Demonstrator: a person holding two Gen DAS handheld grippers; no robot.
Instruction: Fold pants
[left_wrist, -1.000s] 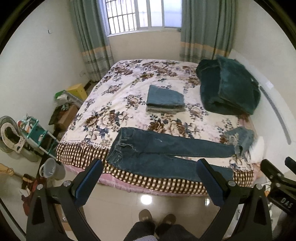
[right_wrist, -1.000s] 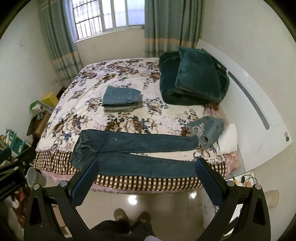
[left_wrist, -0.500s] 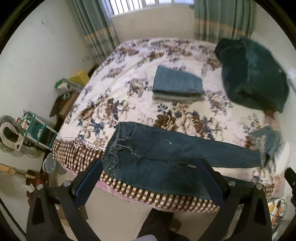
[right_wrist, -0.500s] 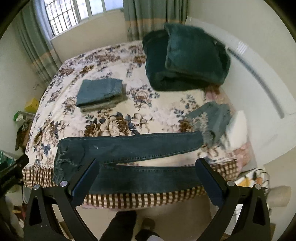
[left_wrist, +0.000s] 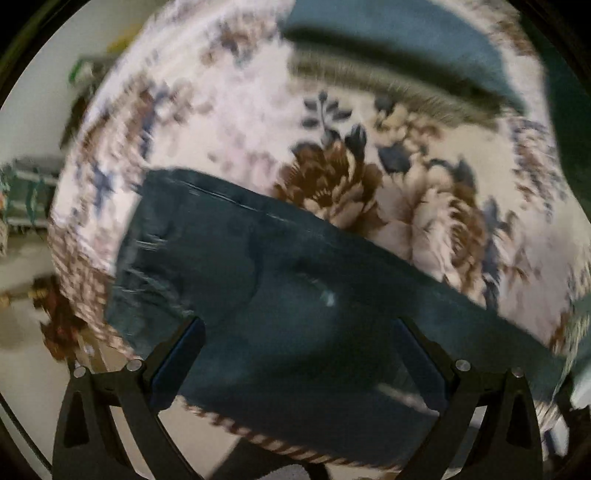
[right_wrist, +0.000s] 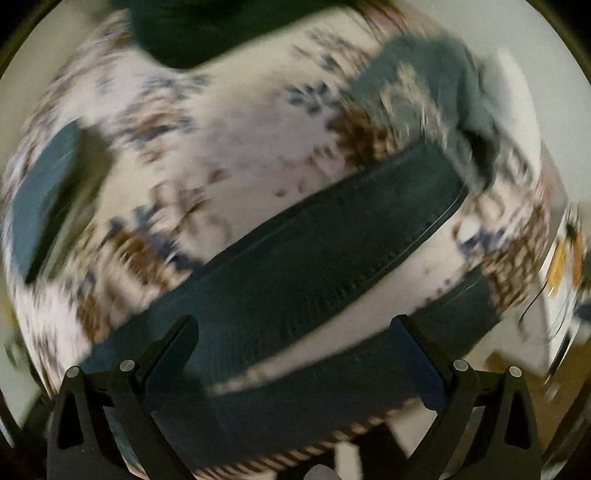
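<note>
Left view, my left claw: jaws spread wide, nothing between them; both fingers hang low over the dark jeans.
Left view, jeans: spread flat on the floral bedspread near its front edge, waist end to the left, the legs running off to the right. The picture is blurred, so seams and pockets are only streaks.
Left view, what lies beyond: a folded stack of jeans farther up the bed, well apart from the spread pair; a dark green mass at the right edge.
Left view, off the bed: clutter and a greenish rack beside the left side of the bed, too smeared to name.
Right view, my right claw: jaws equally wide apart, gripping nothing, poised over the leg end of the jeans.
Right view, jeans legs: two legs run side by side up toward the right with a strip of bedspread showing between them.
Right view, in the way: a crumpled lighter denim piece sits just at the far leg's cuff; I cannot tell if they touch.
Right view, around: a dark green pile at the top and the folded stack at the left.
</note>
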